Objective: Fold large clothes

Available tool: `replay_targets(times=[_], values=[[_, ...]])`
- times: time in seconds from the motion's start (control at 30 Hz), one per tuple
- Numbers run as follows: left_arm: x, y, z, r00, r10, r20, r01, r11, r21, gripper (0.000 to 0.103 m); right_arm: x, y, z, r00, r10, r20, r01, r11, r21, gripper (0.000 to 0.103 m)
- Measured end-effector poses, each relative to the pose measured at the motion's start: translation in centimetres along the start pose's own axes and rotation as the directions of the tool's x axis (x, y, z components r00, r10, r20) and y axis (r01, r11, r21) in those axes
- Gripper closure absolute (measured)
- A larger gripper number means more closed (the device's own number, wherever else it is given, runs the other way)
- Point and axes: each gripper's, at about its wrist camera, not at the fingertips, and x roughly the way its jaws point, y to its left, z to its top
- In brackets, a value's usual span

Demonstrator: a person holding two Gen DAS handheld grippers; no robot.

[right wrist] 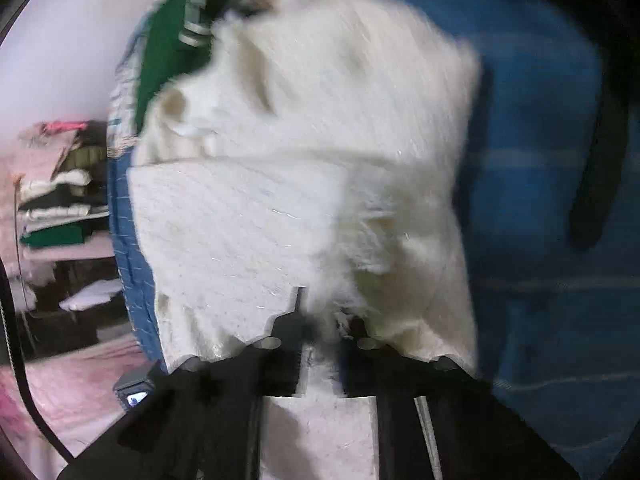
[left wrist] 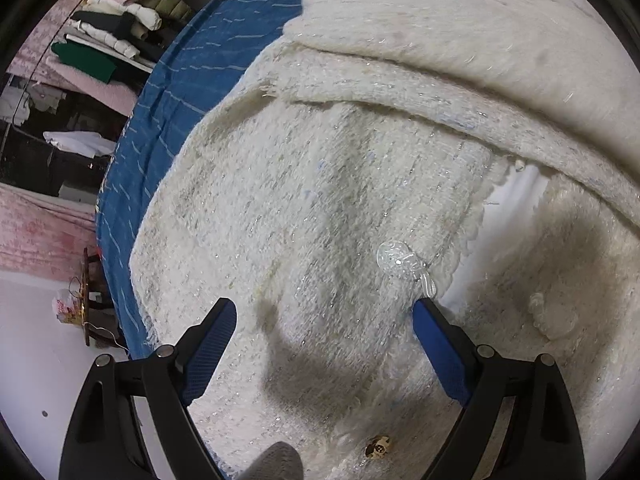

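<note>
A large cream fuzzy coat (left wrist: 320, 200) with silver threads lies spread on a blue striped bedspread (left wrist: 176, 92). A clear round button (left wrist: 396, 258) sits near its front edge. My left gripper (left wrist: 324, 312) is open, its blue-padded fingers (left wrist: 214, 336) apart just above the coat. In the blurred right wrist view my right gripper (right wrist: 324, 324) is shut on the coat (right wrist: 304, 168), with fabric bunched between its black jaws and lifted over the bedspread (right wrist: 540, 200).
A pile of folded clothes (left wrist: 116, 28) sits at the far left on a pink cover (left wrist: 36, 224). A green garment (right wrist: 168, 44) lies beyond the coat. A small wooden stand (left wrist: 86, 296) stands on the floor by the bed's edge.
</note>
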Motion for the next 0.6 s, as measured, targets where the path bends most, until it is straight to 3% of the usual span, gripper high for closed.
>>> replay_targets(times=[0.1, 0.2, 0.27, 0.33, 0.37, 0.47, 0.53, 0.6], values=[[0.1, 0.3, 0.0, 1.0, -0.013, 0.0, 0.013, 1.0, -0.006, 0.012, -4.2, 2.1, -0.1, 0.993, -0.02, 0.119, 0.031, 0.995, -0.093, 0.096], [0.2, 0.5, -0.1, 1.0, -0.024, 0.001, 0.024, 1.0, -0.007, 0.012, -5.9, 3.2, 1.1, 0.977, -0.091, 0.195, 0.128, 0.974, -0.185, 0.096], [0.1, 0.9, -0.2, 0.999, -0.034, 0.0, 0.034, 0.999, -0.008, 0.012, -3.8, 2.4, 1.8, 0.973, -0.18, 0.143, 0.209, 0.952, -0.225, 0.09], [-0.1, 1.3, -0.3, 0.999, -0.044, 0.004, 0.044, 0.999, -0.011, 0.012, -0.3, 1.7, 1.8, 0.965, -0.26, 0.029, 0.26, 0.943, -0.206, 0.069], [-0.2, 1.5, -0.4, 0.999, -0.046, 0.008, 0.046, 0.999, -0.007, 0.012, 0.4, 0.8, 1.8, 0.961, -0.277, -0.003, 0.273, 0.947, -0.168, 0.066], [-0.3, 1.9, -0.8, 0.999, -0.035, 0.022, 0.034, 0.999, 0.022, 0.012, -1.5, 0.3, 1.1, 0.952, -0.302, 0.045, 0.305, 0.947, -0.102, 0.058], [0.2, 1.9, -1.1, 0.999, -0.032, 0.025, 0.031, 0.998, 0.048, 0.012, -3.6, 0.9, -0.1, 0.932, -0.343, 0.113, 0.352, 0.933, -0.068, 0.058], [1.0, 2.0, -1.1, 0.999, -0.05, 0.018, 0.049, 0.997, 0.054, 0.011, -5.4, 1.8, -1.3, 0.928, -0.339, 0.155, 0.348, 0.937, -0.031, 0.058]])
